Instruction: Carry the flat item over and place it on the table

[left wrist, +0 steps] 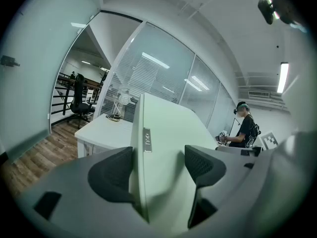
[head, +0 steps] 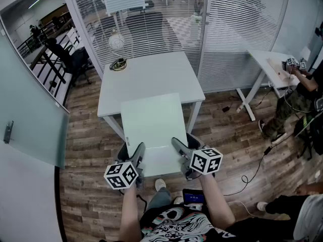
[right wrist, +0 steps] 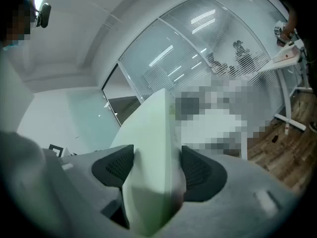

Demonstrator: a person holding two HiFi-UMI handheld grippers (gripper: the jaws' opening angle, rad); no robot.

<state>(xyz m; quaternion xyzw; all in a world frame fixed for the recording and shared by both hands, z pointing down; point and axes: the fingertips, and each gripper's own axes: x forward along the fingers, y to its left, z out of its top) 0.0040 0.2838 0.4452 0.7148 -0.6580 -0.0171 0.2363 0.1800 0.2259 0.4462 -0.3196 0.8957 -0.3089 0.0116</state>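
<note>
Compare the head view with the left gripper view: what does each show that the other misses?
Head view only: the right tool at the flat panel's near right corner, and the panel's far end overlapping the white table's near edge.
Left gripper view only: a small label on the panel's side edge, and the left tool's dark pad against that edge.
Both: the panel, the left tool, the table and the desk fan on it.

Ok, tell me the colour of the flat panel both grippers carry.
The flat rectangular panel is pale mint green, clearest in the head view.
</note>
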